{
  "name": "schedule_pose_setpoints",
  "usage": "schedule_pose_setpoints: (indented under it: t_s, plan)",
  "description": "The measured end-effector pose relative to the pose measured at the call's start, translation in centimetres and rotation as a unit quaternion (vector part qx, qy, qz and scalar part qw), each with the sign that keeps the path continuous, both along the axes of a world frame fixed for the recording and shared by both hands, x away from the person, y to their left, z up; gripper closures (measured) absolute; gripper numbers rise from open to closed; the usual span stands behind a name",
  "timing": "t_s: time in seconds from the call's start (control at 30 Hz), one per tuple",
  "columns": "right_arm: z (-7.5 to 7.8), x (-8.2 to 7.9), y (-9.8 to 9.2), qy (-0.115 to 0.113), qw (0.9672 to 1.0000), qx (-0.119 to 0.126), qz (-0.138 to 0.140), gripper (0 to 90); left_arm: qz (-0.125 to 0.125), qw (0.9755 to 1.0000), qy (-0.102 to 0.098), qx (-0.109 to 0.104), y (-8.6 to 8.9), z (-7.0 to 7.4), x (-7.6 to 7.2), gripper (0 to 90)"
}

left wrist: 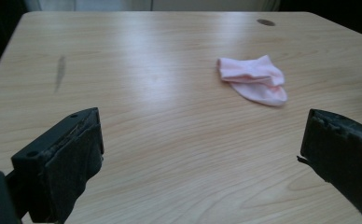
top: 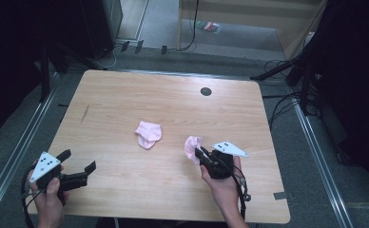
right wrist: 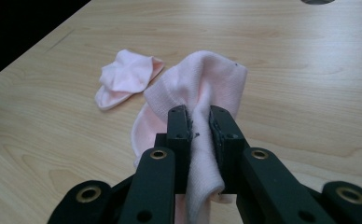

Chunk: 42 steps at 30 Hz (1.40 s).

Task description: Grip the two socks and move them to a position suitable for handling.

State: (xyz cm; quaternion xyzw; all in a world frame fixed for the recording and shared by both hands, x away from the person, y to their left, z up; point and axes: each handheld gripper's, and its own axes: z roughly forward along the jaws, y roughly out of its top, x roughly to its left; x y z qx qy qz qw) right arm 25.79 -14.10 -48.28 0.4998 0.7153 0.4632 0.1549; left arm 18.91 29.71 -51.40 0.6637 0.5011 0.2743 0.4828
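Right gripper point(top: 202, 156) has its jaws clamped on one pink sock point(top: 192, 147) at lower right of the tabletop point(top: 125, 95), the left gripper point(top: 78, 167) gapes empty at lower left, so next looks like carrying it to its mate point(top: 148, 133) at centre.

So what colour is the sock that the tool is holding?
The sock is light pink, clearest in the right gripper view.
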Motion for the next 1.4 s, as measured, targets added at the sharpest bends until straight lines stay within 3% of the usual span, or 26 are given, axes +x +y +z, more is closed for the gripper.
schedule_pose_setpoints:
  t_s: [0.2,0.47,0.7,0.83,1.0,1.1,1.2,1.23,1.27,1.3,1.33,1.4]
  plan:
    - [-0.5,-0.7,1.3,0.01,0.9998,-0.001,0.018,80.6,-0.038,0.9993,0.002,0.0,-2.9,-0.1,0.4,0.0]
    - [-1.7,-1.5,3.1,0.025,0.9991,0.001,0.033,80.5,-0.083,0.9965,0.001,-0.009,-7.0,-0.1,0.9,0.0]
    - [-2.8,-2.5,4.8,0.037,0.9986,0.008,0.035,80.5,-0.129,0.9914,0.004,-0.018,-10.8,-0.5,0.8,0.0]
    - [-3.5,-3.2,6.3,0.046,0.9977,0.001,0.049,80.5,-0.152,0.988,0.006,-0.026,-11.4,-1.4,0.6,0.0]
    - [-4.1,-4.0,8.1,0.057,0.9973,-0.007,0.046,76.6,-0.155,0.9869,0.017,-0.043,-11.3,-2.1,0.8,0.0]
    - [-4.7,-3.6,9.0,0.072,0.9961,-0.019,0.047,53.7,-0.147,0.9875,0.028,-0.049,-10.9,-2.3,0.9,0.0]
    - [-3.8,-4.0,8.4,0.067,0.9973,-0.003,0.03,45.8,-0.136,0.9868,0.041,-0.077,-10.3,-2.4,1.0,0.0]
    - [-3.3,-4.3,8.2,0.057,0.998,-0.001,0.028,46.4,-0.128,0.9872,0.047,-0.083,-10.1,-2.4,1.1,1.1]
    - [-3.0,-4.7,8.1,0.048,0.9984,0.001,0.031,49.3,-0.11,0.9892,0.049,-0.084,-10.0,-2.4,1.1,8.3]
    - [-2.8,-5.2,8.0,0.045,0.9981,0.005,0.041,54.0,-0.093,0.9907,0.051,-0.084,-10.0,-2.4,1.1,23.0]
    - [-2.8,-5.7,8.1,0.044,0.9973,0.003,0.06,56.2,-0.091,0.9905,0.056,-0.086,-10.0,-2.5,1.1,28.7]
    - [-3.3,-6.4,8.9,0.043,0.9941,-0.022,0.097,60.1,-0.107,0.9875,0.065,-0.095,-10.1,-2.6,1.3,27.5]
